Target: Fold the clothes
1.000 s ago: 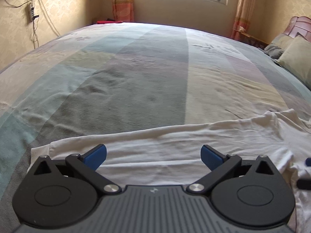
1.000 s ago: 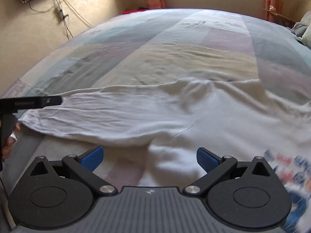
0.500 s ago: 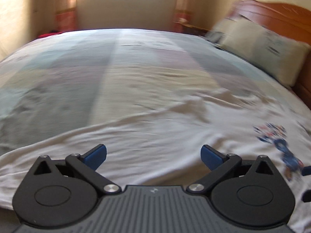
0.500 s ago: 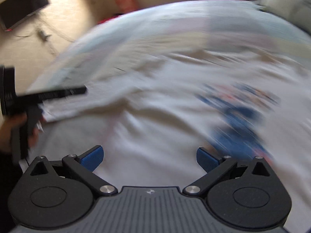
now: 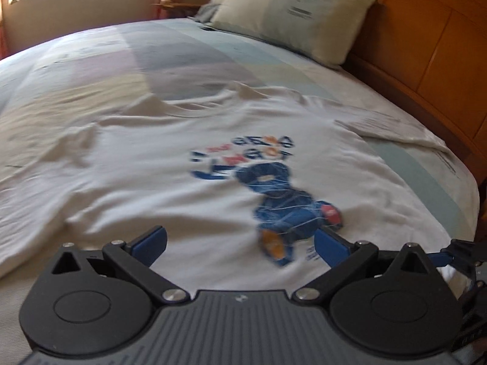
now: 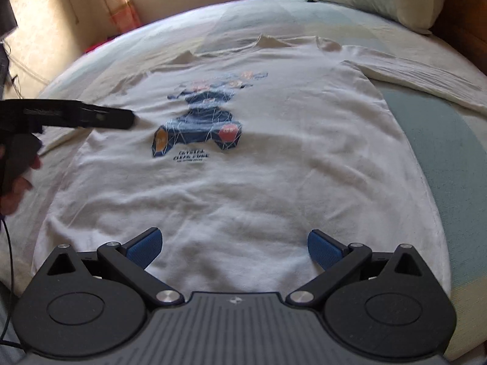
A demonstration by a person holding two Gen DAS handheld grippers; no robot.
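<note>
A white long-sleeved shirt [image 6: 243,188] lies spread face up on the bed, its hem nearest me and its collar far. A blue and orange print [image 6: 197,127] marks its chest. My right gripper [image 6: 234,246] hovers open over the hem, holding nothing. From the right wrist view, my left gripper [image 6: 121,118] shows side-on at the shirt's left edge, held by a hand [image 6: 15,182]. In its own view, the left gripper [image 5: 240,246] is open above the shirt [image 5: 137,182], close to the print [image 5: 274,200]. One sleeve [image 6: 426,76] stretches out to the right.
A striped pastel bed sheet [image 6: 441,140] covers the bed under the shirt. A pale pillow [image 5: 292,15] leans on the wooden headboard [image 5: 426,45] at the right. A curtain [image 6: 118,6] and a window stand beyond the bed's far side.
Both wrist views have swung right, from the shirt's left sleeve towards its printed chest and the pillow end. Both grippers stayed open and took hold of nothing.
</note>
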